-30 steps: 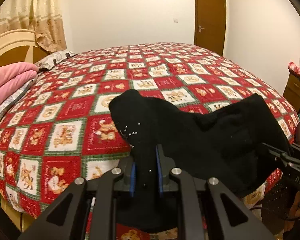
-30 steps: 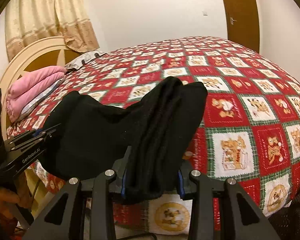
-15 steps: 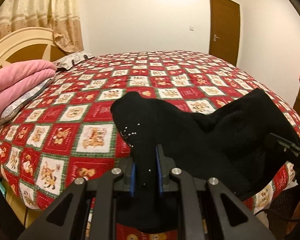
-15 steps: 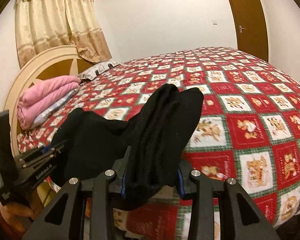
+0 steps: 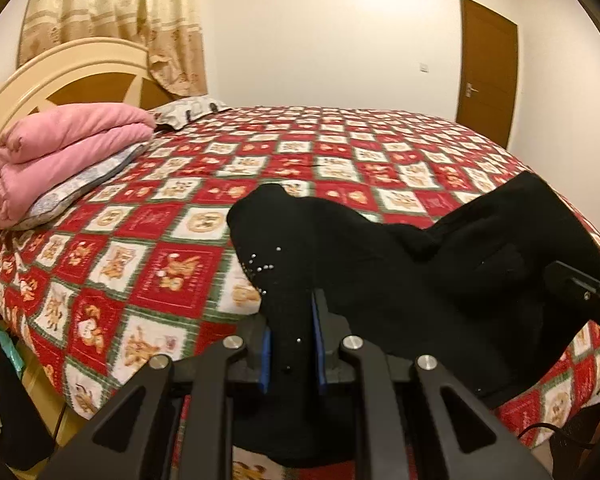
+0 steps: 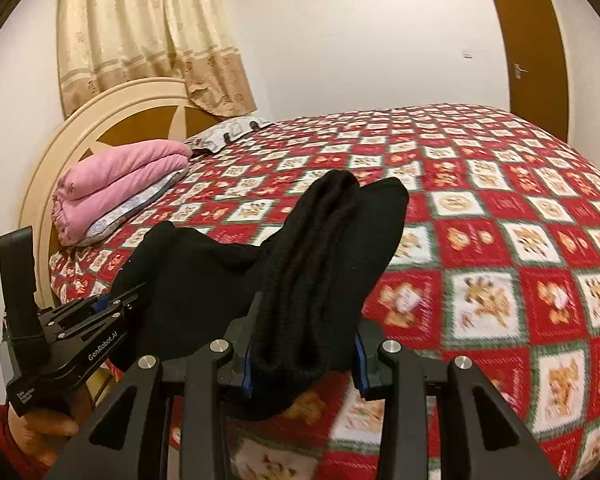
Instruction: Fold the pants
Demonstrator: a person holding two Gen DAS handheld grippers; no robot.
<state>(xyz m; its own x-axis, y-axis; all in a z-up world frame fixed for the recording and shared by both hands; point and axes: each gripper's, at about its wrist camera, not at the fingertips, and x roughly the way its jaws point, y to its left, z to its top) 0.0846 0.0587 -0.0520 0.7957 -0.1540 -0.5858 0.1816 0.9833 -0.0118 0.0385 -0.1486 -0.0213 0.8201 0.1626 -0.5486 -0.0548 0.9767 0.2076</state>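
The left hand-held gripper (image 5: 290, 344) is clamped narrowly on a bunched end of the black knit pants (image 5: 440, 280), the end that carries small silver studs. The right hand-held gripper (image 6: 304, 360) holds a thicker ribbed roll of the same pants between its blue pads, so its jaws stand wider apart around that bulk. Neither grip has altered over the last second.

What has changed is the outlook. Both cameras have swung towards the left of the room: the cream arched headboard (image 5: 60, 76), the folded pink blanket (image 5: 68, 148) and the beige patterned curtain (image 5: 116, 20) now fill more of each view, and the brown wooden door (image 5: 486, 68) has slid to the far right. The pants hang slung between the two grippers, off the surface, above the near edge of the bed with the red, green and white patchwork quilt (image 5: 340, 152).

I judge this to be a carry and re-aim rather than a fold. The garment looks bunched, not flat, so laying it out on the quilt probably comes before any crease is made.
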